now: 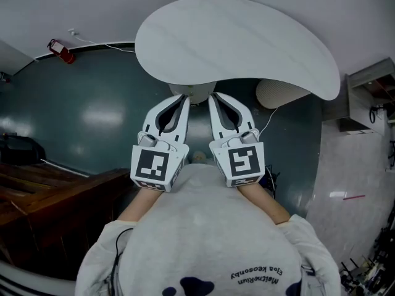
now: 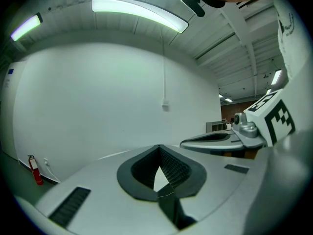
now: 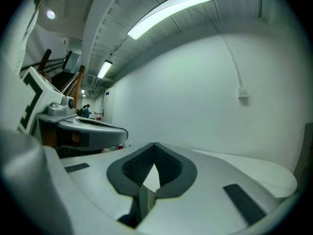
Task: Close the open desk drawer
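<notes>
No desk drawer shows in any view. My left gripper (image 1: 184,97) and right gripper (image 1: 213,96) are held up side by side in front of the person's grey sweatshirt. Both point at the near edge of a white curved tabletop (image 1: 234,42). In the left gripper view the left gripper (image 2: 159,146) has its tips meeting, with nothing between them and a bare white wall ahead. The right gripper (image 3: 154,144) in its own view is shut and empty too, with the tabletop (image 3: 254,170) just beyond it. Each gripper view shows the other gripper at its side.
A dark wooden desk (image 1: 55,190) stands low at the left. A red fire extinguisher (image 1: 62,51) rests by the far wall. A white shelf unit (image 1: 370,97) is at the right. A round white base (image 1: 279,95) sits under the tabletop on the teal floor.
</notes>
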Demonstrator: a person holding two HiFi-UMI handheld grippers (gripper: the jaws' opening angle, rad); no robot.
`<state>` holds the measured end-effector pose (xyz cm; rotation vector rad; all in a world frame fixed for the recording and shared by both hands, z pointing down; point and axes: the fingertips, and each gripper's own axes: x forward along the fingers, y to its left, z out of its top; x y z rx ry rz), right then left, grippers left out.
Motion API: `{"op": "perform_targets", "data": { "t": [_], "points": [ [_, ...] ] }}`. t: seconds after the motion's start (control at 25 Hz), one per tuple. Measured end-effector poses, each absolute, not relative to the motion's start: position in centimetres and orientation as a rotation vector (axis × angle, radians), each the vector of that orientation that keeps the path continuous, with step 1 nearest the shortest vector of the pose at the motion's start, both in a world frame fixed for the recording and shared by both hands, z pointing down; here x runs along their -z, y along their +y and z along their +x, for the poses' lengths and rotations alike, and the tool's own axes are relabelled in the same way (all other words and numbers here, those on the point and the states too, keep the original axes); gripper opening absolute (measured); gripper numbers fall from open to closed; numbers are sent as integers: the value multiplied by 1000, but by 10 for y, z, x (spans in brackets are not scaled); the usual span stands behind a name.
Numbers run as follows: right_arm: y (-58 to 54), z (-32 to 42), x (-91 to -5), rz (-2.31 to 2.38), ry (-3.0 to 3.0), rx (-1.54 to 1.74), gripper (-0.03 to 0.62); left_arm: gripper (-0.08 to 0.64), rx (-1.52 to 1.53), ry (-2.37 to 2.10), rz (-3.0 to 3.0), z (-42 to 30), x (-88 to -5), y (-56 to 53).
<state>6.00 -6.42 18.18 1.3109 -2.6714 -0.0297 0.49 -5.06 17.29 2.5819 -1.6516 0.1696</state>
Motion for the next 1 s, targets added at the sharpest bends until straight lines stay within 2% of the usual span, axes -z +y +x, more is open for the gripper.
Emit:
{"op": "perform_targets", "data": {
  "t": [1.0],
  "points": [
    [-58,69,-200,1307,-2655,-70,17,9,-164,-1601,2535,8,-190,-42]
  ]
}}
